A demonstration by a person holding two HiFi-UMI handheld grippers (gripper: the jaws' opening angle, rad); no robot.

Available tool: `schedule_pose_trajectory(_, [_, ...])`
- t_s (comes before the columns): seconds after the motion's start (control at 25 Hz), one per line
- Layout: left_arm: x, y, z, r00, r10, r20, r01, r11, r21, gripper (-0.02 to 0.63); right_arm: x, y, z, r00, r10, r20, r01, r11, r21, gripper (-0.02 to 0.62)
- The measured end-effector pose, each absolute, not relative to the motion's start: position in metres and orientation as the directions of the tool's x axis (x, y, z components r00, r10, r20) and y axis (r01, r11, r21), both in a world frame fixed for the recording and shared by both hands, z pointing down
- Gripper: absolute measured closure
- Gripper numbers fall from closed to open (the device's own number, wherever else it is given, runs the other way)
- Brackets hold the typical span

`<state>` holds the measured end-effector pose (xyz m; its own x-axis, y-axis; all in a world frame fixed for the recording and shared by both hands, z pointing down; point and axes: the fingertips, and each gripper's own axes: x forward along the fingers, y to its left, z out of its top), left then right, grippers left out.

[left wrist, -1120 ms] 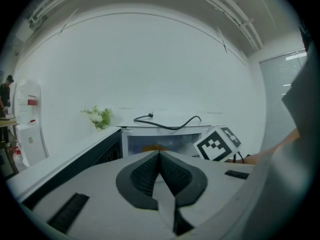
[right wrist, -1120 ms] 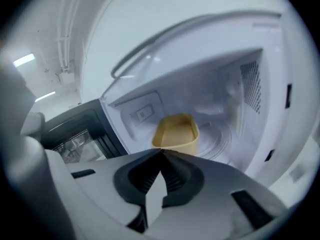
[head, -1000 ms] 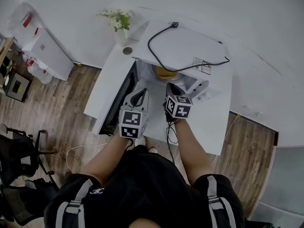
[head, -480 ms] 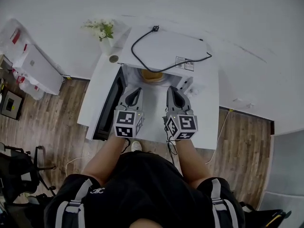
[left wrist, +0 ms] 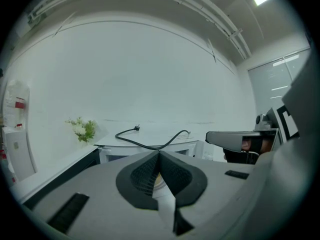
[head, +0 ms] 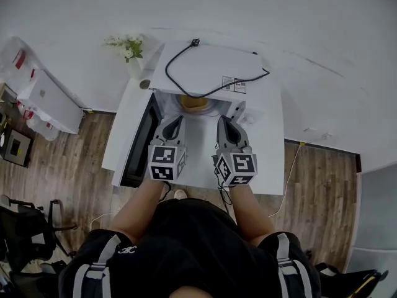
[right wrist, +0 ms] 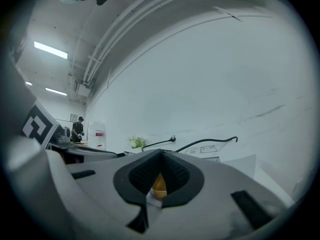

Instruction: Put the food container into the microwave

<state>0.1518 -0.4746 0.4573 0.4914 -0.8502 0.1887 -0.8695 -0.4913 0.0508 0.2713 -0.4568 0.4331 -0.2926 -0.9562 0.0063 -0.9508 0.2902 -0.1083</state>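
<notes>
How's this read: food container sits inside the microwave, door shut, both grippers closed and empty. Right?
Not quite: the microwave door is open, swung out to the left, as the head view shows. The rest holds: the food container sits inside the microwave, and the left gripper and right gripper are both closed and empty.

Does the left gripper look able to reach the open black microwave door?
Probably yes: the black microwave door stands swung open just beside the left gripper, nothing visible between them.

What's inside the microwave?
An orange food container sits inside the open microwave. Only its front part shows; the microwave's top covers the rest.
</notes>
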Motion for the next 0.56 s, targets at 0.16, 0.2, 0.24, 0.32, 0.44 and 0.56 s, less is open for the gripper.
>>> schedule_pose_trajectory(0.16, [0.1530, -0.4720, 0.4562, 0.491, -0.850, 0.189, -0.869, -0.493, 0.043, 0.597, 0.2709, -0.4544, 0.4329, -0.291, -0.957, 0.004, -0.951, 0.289, -0.105, 0.600])
schedule_pose_trajectory(0.2, [0.1528, -0.4714, 0.4566, 0.491, -0.850, 0.191, -0.869, -0.493, 0.042, 0.597, 0.2704, -0.4540, 0.4333, -0.292, -0.956, 0.004, -0.951, 0.290, -0.104, 0.600])
schedule_pose_trajectory(0.24, [0.1526, -0.4711, 0.4570, 0.490, -0.850, 0.193, -0.869, -0.493, 0.041, 0.597, 0.2699, -0.4538, 0.4338, -0.293, -0.956, 0.004, -0.951, 0.291, -0.104, 0.600])
schedule_pose_trajectory(0.32, [0.1527, -0.4709, 0.4573, 0.489, -0.851, 0.194, -0.870, -0.491, 0.038, 0.597, 0.2696, -0.4536, 0.4342, -0.295, -0.956, 0.005, -0.951, 0.293, -0.102, 0.600])
schedule_pose_trajectory(0.44, [0.1537, -0.4715, 0.4579, 0.486, -0.851, 0.197, -0.871, -0.490, 0.035, 0.597, 0.2703, -0.4543, 0.4347, -0.297, -0.955, 0.008, -0.950, 0.295, -0.104, 0.600])
schedule_pose_trajectory(0.56, [0.1547, -0.4729, 0.4596, 0.485, -0.851, 0.201, -0.872, -0.488, 0.036, 0.597, 0.2700, -0.4559, 0.4370, -0.303, -0.953, 0.014, -0.948, 0.300, -0.108, 0.600])
